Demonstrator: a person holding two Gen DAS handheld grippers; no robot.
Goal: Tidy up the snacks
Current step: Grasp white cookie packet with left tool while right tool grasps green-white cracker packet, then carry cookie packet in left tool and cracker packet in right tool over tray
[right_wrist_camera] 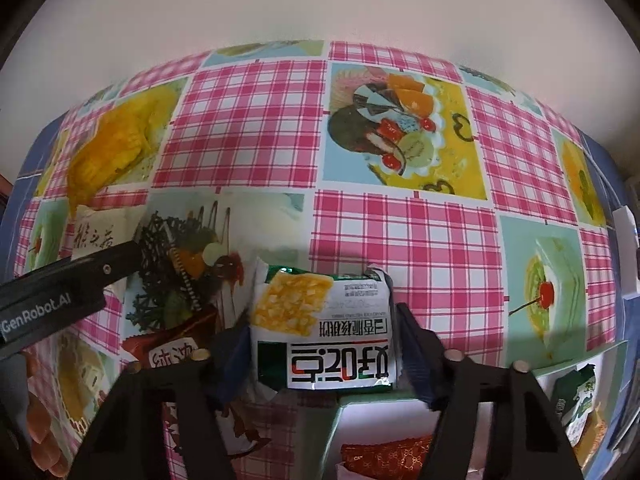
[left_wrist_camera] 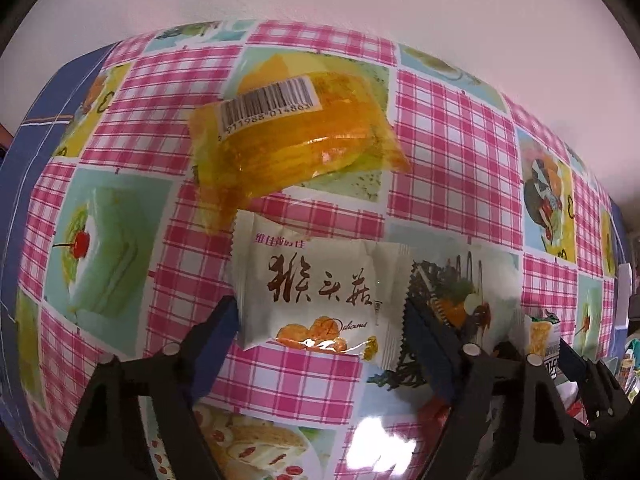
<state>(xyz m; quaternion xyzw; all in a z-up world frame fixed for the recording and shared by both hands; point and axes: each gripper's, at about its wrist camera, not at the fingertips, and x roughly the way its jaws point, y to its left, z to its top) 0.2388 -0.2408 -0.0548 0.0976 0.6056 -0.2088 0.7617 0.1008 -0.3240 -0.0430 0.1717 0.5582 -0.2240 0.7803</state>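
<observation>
Right wrist view: right gripper [right_wrist_camera: 324, 344] jaws clamp the green-and-white snack packet [right_wrist_camera: 326, 328] at the bin [right_wrist_camera: 580, 360] rim for sorting, while left gripper [left_wrist_camera: 324, 320] jaws straddle the white snack packet [left_wrist_camera: 316, 300] on the bench [left_wrist_camera: 460, 160], pads not visibly pressing.

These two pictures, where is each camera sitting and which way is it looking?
Left wrist view: on the left gripper, looking steeply down at the tablecloth; its jaws flank a white snack packet, with an orange packet beyond.
Right wrist view: on the right gripper, looking down; its jaws flank a green-and-white packet above a box.
Shared: the white snack packet, the left gripper, the green-and-white packet.
</observation>
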